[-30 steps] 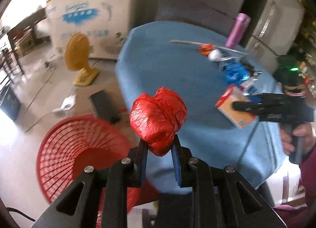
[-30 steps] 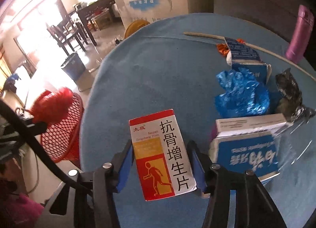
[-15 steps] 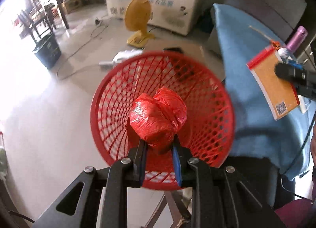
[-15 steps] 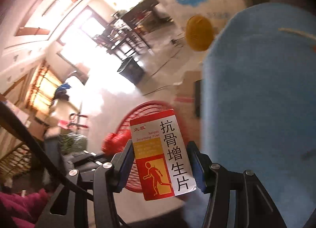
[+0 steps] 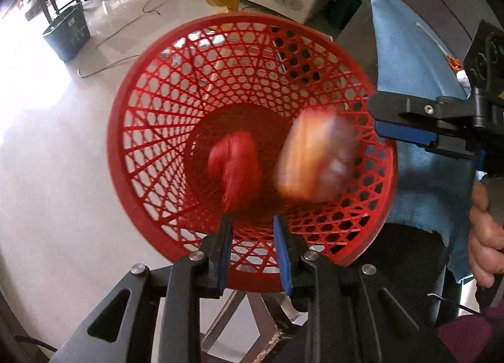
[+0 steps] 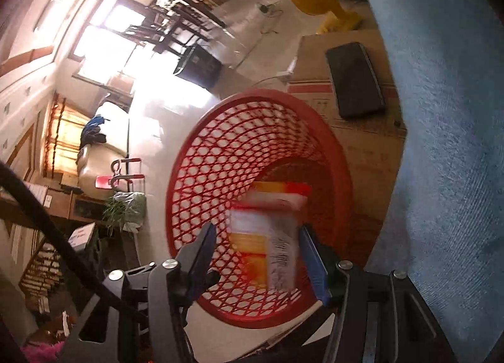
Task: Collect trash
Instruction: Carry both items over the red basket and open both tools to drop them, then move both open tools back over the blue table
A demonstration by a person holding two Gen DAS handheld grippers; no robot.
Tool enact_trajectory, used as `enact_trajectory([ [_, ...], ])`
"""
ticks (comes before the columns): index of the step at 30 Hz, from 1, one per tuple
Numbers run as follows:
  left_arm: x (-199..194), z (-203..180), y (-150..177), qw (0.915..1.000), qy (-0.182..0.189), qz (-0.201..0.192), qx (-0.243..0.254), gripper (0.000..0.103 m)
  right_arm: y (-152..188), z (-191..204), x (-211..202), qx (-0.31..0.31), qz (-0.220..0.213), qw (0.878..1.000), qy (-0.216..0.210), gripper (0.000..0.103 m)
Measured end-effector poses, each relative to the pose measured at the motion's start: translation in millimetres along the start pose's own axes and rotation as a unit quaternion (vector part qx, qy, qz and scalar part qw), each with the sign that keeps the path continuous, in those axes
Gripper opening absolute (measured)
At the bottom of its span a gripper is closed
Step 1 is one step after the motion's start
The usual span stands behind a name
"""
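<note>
Left wrist view: your left gripper (image 5: pixel 253 230) stands over the red mesh wastebasket (image 5: pixel 141 130), its jaws parted and holding nothing. The red plastic wad (image 5: pixel 234 171) blurs inside the basket's mouth, just beyond the fingertips and apparently falling. Beside it tumbles the medicine box (image 5: pixel 315 158), also blurred. At the right edge, your right gripper (image 5: pixel 400 133) reaches over the rim from the side of the blue-clothed table (image 5: pixel 406 60).

Right wrist view: your right gripper (image 6: pixel 261 246) has its jaws spread wide, and the medicine box (image 6: pixel 267 237) smears between them, seemingly loose and dropping toward the wastebasket (image 6: pixel 195 174). A dark phone (image 6: pixel 354 79) lies on a cardboard carton (image 6: pixel 368 149) behind the basket.

The risk, as judged here: the box falls near the basket's table-side wall, so a glancing hit on the rim could bounce it onto the floor.
</note>
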State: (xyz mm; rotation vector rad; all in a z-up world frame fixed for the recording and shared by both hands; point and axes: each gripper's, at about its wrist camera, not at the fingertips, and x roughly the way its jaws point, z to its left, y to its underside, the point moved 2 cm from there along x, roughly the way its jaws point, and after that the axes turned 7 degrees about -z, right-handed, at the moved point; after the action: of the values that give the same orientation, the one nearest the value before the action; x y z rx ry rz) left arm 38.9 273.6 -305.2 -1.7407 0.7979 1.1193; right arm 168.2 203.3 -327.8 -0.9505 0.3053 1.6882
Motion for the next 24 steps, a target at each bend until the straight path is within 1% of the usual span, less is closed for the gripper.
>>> enact_trajectory([
  [2, 2.3, -4.8, -0.1, 1.0, 0.005, 0.004, 0.004, 0.027, -8.0, -5.4, 3.4, -0.001, -0.004, 1.0, 0.015, 0.059],
  [4, 4.8, -10.1, -1.9, 0.9999, 0.004, 0.001, 0.013, 0.027, -14.8, -13.2, 6.3, 0.013, 0.0, 1.0, 0.008, 0.059],
  [5, 7.1, -10.6, -4.0, 0.9998, 0.009, 0.002, 0.016, 0.027, -16.3, -15.3, 7.2, 0.019, -0.001, 1.0, 0.006, 0.059],
  [6, 7.8, -13.3, -4.2, 0.9996, 0.021, 0.006, 0.016, 0.027, -17.8, -17.9, 6.7, 0.021, -0.005, 1.0, 0.013, 0.059],
  [8, 12.0, -12.7, -6.2, 0.9991, 0.039, 0.013, 0.011, 0.028, -18.6, -18.5, 7.2, 0.019, -0.009, 0.999, 0.035, 0.054],
  [10, 14.8, -17.7, -6.1, 0.999, 0.036, 0.018, 0.016, 0.028, -18.5, -19.2, 5.8, 0.019, -0.007, 0.999, 0.037, 0.051],
  [14, 16.1, -18.7, -4.4, 0.9985, 0.043, 0.028, 0.017, 0.028, -18.1, -13.0, 6.0, -0.017, -0.009, 0.996, 0.092, 0.042],
  [17, 18.6, -14.8, -6.4, 0.9982, 0.044, 0.034, 0.022, 0.028, -18.9, -7.5, 3.9, -0.023, -0.006, 0.994, 0.109, 0.037],
  [18, 18.4, -13.4, -6.2, 0.9981, 0.047, 0.035, 0.02, 0.028, -19.3, -4.6, 3.8, -0.026, -0.005, 0.993, 0.113, 0.037],
  [20, 22.9, -9.0, -11.6, 0.9975, 0.057, 0.039, 0.015, 0.028, -18.1, 3.8, 6.9, -0.041, -0.002, 0.99, 0.138, 0.03],
  [21, 25.7, -8.9, -13.5, 0.9973, 0.059, 0.041, 0.015, 0.028, -17.4, 6.2, 6.6, -0.047, -0.001, 0.988, 0.149, 0.029],
  [24, 21.8, -4.1, -15.4, 0.9966, 0.066, 0.048, 0.013, 0.028, -18.0, 8.6, 5.7, -0.054, 0.006, 0.983, 0.176, 0.021],
])
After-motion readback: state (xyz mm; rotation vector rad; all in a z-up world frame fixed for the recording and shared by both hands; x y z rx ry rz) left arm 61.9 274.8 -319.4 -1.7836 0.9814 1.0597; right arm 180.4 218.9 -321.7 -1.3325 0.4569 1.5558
